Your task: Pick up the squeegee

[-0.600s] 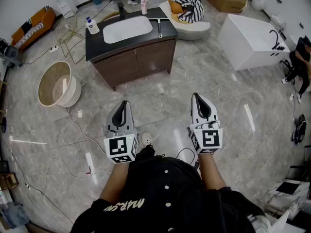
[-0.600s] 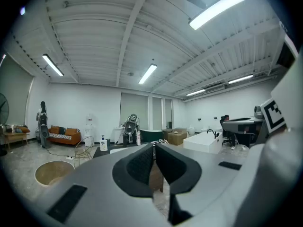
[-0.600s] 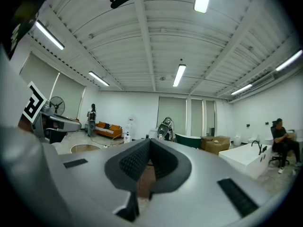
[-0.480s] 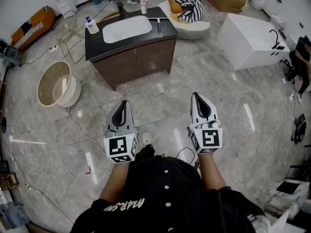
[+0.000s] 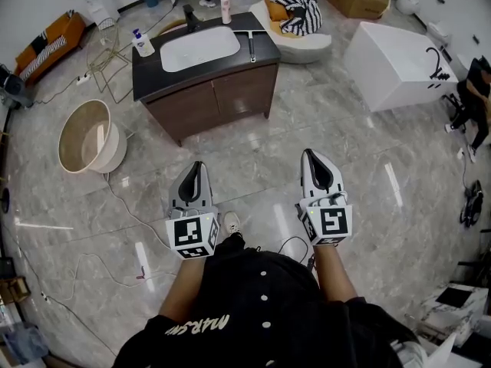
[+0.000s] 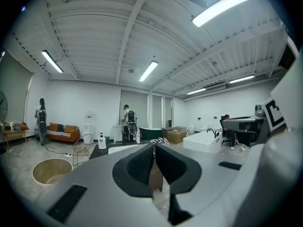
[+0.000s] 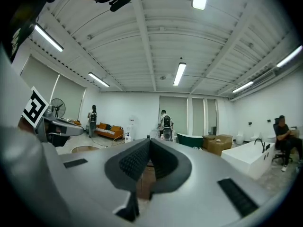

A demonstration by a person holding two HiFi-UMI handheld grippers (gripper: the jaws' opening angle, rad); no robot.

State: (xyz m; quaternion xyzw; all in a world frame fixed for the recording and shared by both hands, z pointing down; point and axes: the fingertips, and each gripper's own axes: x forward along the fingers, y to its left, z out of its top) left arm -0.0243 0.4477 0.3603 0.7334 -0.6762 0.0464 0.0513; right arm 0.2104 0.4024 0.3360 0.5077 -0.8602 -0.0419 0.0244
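Grey marble floor carries the dark-topped vanity at the far side; we see it slightly higher and further left than before. Near us, the left gripper and right gripper are unmoved, jaws together and empty. The squeegee lies on the vanity top, right of the basin.

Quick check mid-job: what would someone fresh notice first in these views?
The dark-topped vanity with its white sink stands straight ahead across the floor, a thin squeegee lying on its counter right of the basin. Nearer, the left tongs and right tongs are held side by side, both empty, pointing toward it. A white bathtub sits to the right.
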